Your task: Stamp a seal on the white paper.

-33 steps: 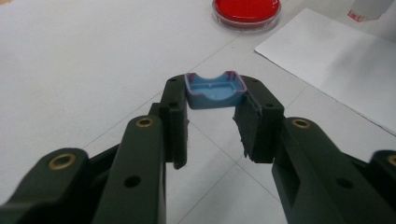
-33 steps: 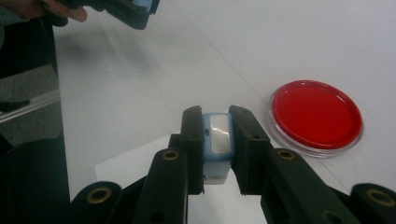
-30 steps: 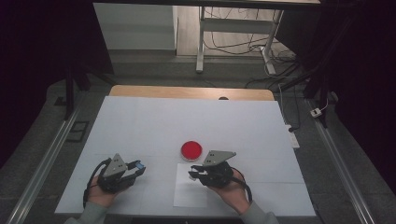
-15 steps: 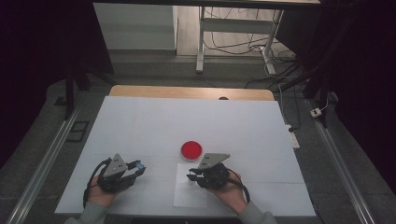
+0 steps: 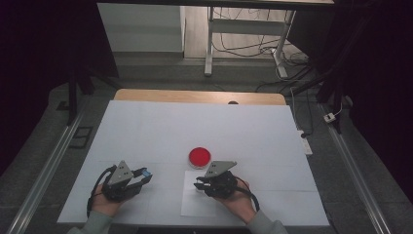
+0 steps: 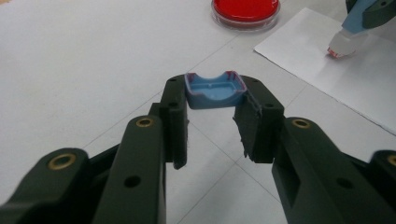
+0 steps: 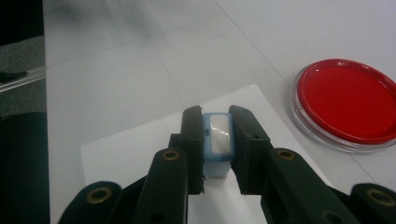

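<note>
A round red ink pad in a clear case lies mid-table, also seen as the red pad and the red pad. Just in front of it lies a white paper sheet. My right gripper is shut on a light-blue stamp, held tip-down over the sheet. The stamp's reddish tip meets the paper. My left gripper, to the left of the sheet, is shut on a blue cap held by its sides just above the table.
The white table top stretches far beyond the pad. A wooden edge runs along its back. Metal rails flank both sides. Cables and a desk frame lie on the floor behind.
My right gripper with the stamp has drifted slightly left and nearer the table's front edge over the paper. The left gripper has hardly moved.
</note>
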Available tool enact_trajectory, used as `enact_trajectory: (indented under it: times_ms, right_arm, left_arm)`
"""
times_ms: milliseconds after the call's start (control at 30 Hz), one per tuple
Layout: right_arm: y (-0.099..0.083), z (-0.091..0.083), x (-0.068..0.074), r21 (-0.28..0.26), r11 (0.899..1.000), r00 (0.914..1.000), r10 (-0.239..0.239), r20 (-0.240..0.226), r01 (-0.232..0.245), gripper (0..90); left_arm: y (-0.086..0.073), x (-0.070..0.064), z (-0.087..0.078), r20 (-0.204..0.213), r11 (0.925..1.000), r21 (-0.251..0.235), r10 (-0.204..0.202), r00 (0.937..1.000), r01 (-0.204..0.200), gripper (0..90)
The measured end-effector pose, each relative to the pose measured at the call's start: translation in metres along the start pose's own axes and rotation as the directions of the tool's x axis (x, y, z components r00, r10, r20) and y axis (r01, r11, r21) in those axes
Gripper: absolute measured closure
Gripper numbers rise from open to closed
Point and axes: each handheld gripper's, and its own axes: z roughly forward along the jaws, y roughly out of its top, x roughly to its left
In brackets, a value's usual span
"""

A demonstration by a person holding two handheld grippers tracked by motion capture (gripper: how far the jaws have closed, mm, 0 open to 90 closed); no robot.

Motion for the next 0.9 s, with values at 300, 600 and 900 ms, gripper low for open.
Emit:
enact_trajectory:
  times_ms: [300, 600, 900]
  right_arm:
    - [-0.0013, 0.0024, -0.0006, 0.011, 1.0, 1.0, -0.009, 0.001, 0.009, 75.3]
    - [-0.0013, 0.0025, -0.0006, 0.011, 1.0, 1.0, -0.009, 0.0, 0.009, 75.3]
    - [-0.0008, 0.003, -0.0003, 0.018, 1.0, 1.0, -0.01, 0.001, 0.01, 75.4]
  left_arm:
    - [0.0, 0.0001, -0.0002, 0.001, 1.0, 0.001, 0.001, 1.0, -0.001, 65.3]
    - [0.0, 0.0, -0.0004, 0.002, 1.0, 0.0, 0.001, 1.0, -0.001, 65.3]
    - [0.0, -0.0001, -0.0003, 0.002, 1.0, 0.001, 0.001, 1.0, -0.001, 65.3]
